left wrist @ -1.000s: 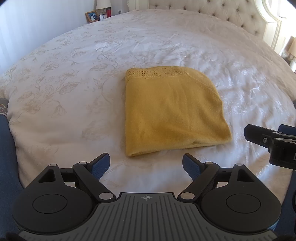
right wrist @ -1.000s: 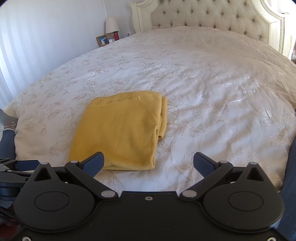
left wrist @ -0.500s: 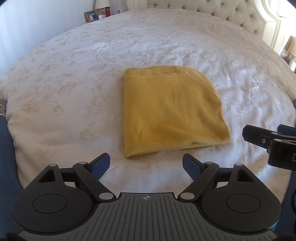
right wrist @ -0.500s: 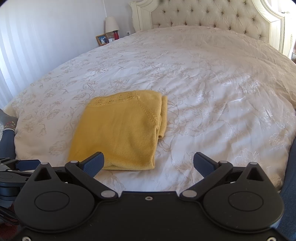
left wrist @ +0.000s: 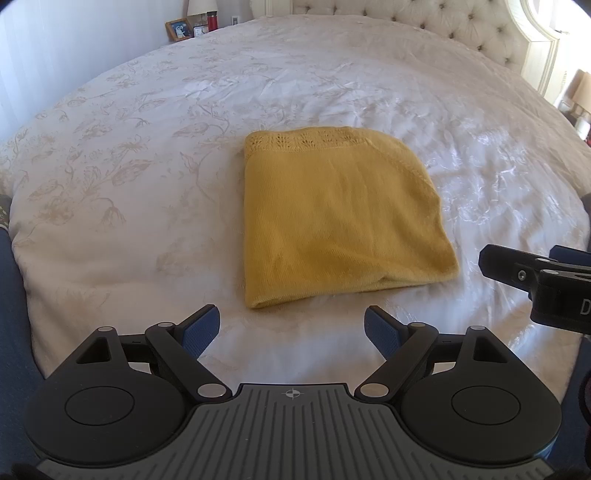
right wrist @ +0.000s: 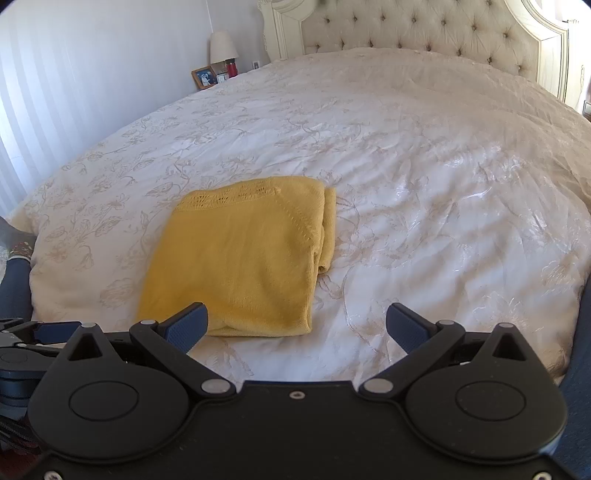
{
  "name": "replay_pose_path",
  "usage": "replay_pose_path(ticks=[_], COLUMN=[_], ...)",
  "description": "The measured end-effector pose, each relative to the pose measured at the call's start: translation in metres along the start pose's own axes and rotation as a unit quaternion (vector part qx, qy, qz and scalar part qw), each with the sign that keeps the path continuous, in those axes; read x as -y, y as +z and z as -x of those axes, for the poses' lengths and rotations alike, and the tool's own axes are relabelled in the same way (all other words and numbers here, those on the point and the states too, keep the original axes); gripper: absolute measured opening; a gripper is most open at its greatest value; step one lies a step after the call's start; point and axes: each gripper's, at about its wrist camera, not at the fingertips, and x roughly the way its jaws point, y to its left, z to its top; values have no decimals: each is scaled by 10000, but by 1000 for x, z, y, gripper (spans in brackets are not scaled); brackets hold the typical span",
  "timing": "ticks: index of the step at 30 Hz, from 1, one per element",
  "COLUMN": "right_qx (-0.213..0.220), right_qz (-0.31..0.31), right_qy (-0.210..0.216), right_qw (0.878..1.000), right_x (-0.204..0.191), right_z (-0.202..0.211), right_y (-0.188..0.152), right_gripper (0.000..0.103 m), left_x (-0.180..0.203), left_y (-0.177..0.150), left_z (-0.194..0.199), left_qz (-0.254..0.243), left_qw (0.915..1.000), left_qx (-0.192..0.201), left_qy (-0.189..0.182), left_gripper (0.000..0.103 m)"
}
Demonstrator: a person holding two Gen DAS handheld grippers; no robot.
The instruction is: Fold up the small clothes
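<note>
A yellow knit garment lies folded into a flat rectangle on the white bedspread, with its lace hem at the far edge. It also shows in the right wrist view. My left gripper is open and empty, just short of the garment's near edge. My right gripper is open and empty, near the garment's near right corner. The right gripper's finger shows at the right edge of the left wrist view. Neither gripper touches the garment.
A tufted headboard stands at the far end of the bed. A nightstand at the far left holds a lamp, a framed photo and a red bottle. The bed's near edge is right below the grippers.
The left wrist view has shifted slightly, so the garment sits a bit lower and further left in it. The garment itself has not moved. Both grippers stay open.
</note>
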Motion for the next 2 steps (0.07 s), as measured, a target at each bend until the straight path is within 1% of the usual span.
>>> replay_pose_path(ticks=[2], right_qx=[-7], right_qz=[-4], right_qy=[11], right_qw=[10000], right_x=[-1], right_z=[0], right_y=[-1], right_gripper=[102], left_x=[-1], left_y=[0], left_z=[-1], left_qz=[7], left_qw=[10000], left_qx=[-4], left_qy=[5], left_gripper=[86])
